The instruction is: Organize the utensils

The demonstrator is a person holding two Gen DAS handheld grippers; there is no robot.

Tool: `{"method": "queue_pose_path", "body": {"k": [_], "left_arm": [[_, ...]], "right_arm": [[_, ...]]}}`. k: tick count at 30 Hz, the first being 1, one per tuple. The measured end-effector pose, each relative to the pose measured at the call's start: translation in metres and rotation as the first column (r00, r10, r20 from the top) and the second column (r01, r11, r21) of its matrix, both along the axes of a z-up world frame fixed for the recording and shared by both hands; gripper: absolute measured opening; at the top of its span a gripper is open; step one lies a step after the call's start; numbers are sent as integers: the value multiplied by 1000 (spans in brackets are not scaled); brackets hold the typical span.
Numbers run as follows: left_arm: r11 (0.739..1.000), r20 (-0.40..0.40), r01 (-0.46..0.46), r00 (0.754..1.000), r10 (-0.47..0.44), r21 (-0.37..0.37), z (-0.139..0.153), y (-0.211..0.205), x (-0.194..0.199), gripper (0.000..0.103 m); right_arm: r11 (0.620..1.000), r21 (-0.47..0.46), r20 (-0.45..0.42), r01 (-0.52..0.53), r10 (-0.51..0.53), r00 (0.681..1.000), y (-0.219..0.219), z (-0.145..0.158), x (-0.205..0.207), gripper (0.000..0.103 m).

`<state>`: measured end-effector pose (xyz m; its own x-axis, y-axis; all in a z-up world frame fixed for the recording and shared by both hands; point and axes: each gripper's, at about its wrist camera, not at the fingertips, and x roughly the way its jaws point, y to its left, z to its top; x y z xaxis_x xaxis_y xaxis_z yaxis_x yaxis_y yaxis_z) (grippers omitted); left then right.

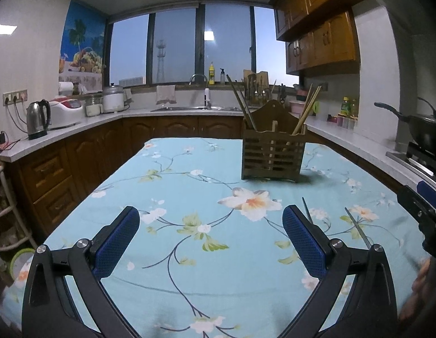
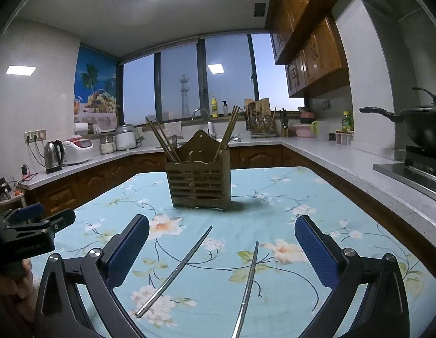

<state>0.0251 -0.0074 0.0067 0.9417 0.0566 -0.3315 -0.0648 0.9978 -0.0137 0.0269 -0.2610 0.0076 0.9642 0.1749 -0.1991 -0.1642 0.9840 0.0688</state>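
Two metal chopsticks (image 2: 177,270) lie loose on tablecloth (image 2: 316,186) between right gripper (image 2: 222,242) jaws, wide open, empty; left gripper (image 1: 210,233) likewise; wooden holder (image 2: 199,184) beyond.

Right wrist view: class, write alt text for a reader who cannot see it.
Two metal chopsticks lie loose on a floral tablecloth between the open fingers of the right tool. Beyond them stands a slatted wooden holder with wooden chopsticks upright in it. The left tool shows at the left edge.
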Motion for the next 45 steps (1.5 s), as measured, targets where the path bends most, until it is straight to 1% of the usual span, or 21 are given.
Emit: {"method": "queue_pose_path", "body": {"k": [18,23,33,45], "left_arm": [[1000,17,12,1000,-12,16,3,-3,-6,103],[999,28,9,1000,-10,37,5,-7,-8,103],[998,21,29,999,-30,49,5,-9,-9,103],[998,28,25,999,-27,53,4,-11,-10,103]], "right_arm": [[1000,-1,14,-3,3,1000,1,1,-3,103],[1000,3,20,-9,9,1000,1,2,-4,103],[1000,10,26,-10,10,1000,-1,2,-3,103],[1000,10,24,-8,8,1000,-2,2,-4,103]]}}
